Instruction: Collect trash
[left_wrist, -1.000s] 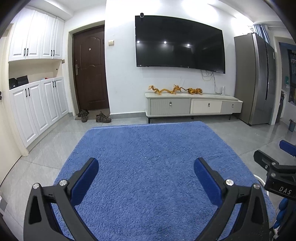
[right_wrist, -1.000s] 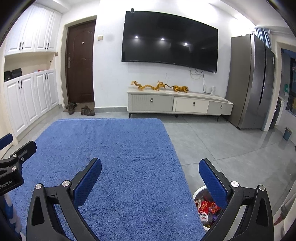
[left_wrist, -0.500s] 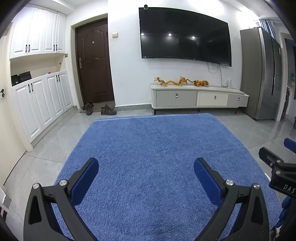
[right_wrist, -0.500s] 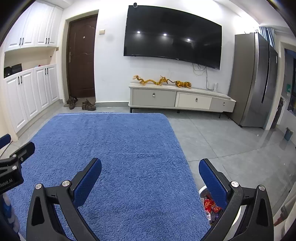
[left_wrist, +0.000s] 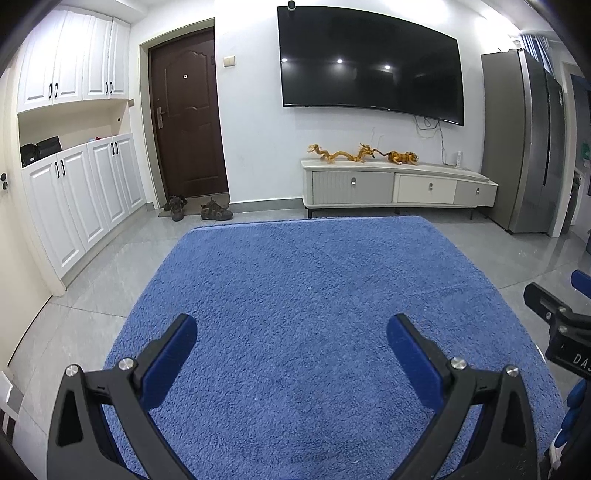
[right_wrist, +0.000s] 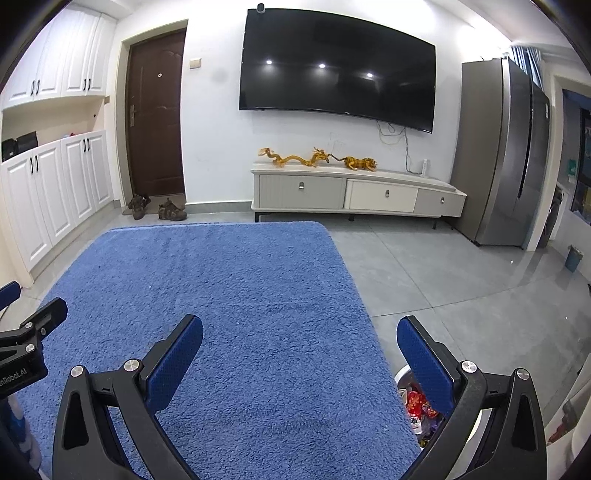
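**Bin of trash under right finger**

Held level above blue rug (right_wrist: 229, 295): left gripper (left_wrist: 291, 354) and right gripper (right_wrist: 301, 350), both spread wide, gripping nothing. Glimpsed just behind right gripper's right finger (right_wrist: 424, 365), off the rug's edge: white bin (right_wrist: 400, 374) with colourful wrappers (right_wrist: 415, 402).

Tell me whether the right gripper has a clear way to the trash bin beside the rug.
Probably yes: the right gripper is open and empty, and the trash bin sits just below its right finger on bare floor beside the blue rug, nothing between.

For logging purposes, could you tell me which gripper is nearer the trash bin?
Right. The right gripper hangs just above and left of the trash bin; the left gripper is further left, over the blue rug.
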